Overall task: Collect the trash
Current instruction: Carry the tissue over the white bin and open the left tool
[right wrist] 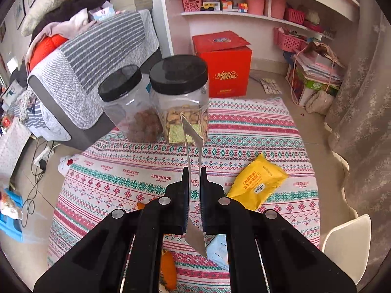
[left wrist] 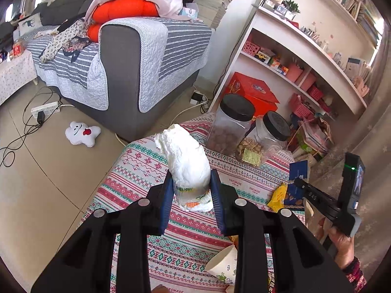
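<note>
The desk (right wrist: 244,131), covered by a patterned cloth, carries two black-lidded jars (right wrist: 179,97) at its far edge, kept apart from the litter. A crumpled white wad (left wrist: 188,168) is clamped in the left gripper (left wrist: 191,190), lifted for disposal. A thin silvery wrapper (right wrist: 194,178) is pinched edge-on by the right gripper (right wrist: 194,193). A yellow packet (right wrist: 259,183) awaits collection near the right edge.

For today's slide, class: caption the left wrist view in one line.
Left gripper clamps a rolled white diaper above the patterned tablecloth, two snack jars behind.
</note>
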A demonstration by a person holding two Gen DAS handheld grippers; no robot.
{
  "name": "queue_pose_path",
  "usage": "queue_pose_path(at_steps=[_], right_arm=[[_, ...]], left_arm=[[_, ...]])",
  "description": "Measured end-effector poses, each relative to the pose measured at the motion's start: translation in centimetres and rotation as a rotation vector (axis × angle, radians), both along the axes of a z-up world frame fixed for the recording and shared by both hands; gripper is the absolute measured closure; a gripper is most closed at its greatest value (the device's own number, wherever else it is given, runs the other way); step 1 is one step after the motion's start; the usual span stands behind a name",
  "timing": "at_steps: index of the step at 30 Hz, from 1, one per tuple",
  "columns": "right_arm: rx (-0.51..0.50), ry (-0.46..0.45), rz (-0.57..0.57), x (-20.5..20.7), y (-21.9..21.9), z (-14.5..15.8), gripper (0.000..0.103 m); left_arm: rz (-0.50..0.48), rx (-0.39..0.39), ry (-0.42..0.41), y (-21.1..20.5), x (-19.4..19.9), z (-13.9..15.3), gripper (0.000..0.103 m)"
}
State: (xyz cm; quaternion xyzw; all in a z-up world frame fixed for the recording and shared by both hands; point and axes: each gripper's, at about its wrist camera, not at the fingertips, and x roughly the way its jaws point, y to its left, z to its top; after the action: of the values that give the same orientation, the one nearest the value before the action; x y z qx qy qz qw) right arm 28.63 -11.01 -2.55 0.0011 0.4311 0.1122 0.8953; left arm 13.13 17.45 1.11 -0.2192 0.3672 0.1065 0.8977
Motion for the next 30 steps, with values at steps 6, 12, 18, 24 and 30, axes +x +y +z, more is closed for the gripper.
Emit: queue_pose_path(at_steps=[6,12,18,24,30], right_arm=[[0.041,-0.087,-0.095,-2.7,-3.9,3.7,0.096],[0.056,-0.175,-0.24,-6.1,-9.7,5.3,0.095],[0.047,-0.209,-0.436,-9.5,-17.0,4.5,0.095],[-0.082,-0.251,-0.634,-13.6,-22.8,2.6,0.094],[-0.116,-0.102,-0.758,-14.2,-28.0,-1.0,0.085]], left_arm=[[-0.01,0.003,-0.007,-0.6,0.0,0.1,0.074],[-0.025,0.012,-0.004,-1.6,0.2,-0.1,0.074],[-0.046,0.032,0.003,-3.0,0.7,-0.6,0.074],[-0.082,0.055,0.017,-5.3,1.5,-1.1,0.074],[-0.15,0.103,0.015,-9.3,1.8,-1.5,0.074]])
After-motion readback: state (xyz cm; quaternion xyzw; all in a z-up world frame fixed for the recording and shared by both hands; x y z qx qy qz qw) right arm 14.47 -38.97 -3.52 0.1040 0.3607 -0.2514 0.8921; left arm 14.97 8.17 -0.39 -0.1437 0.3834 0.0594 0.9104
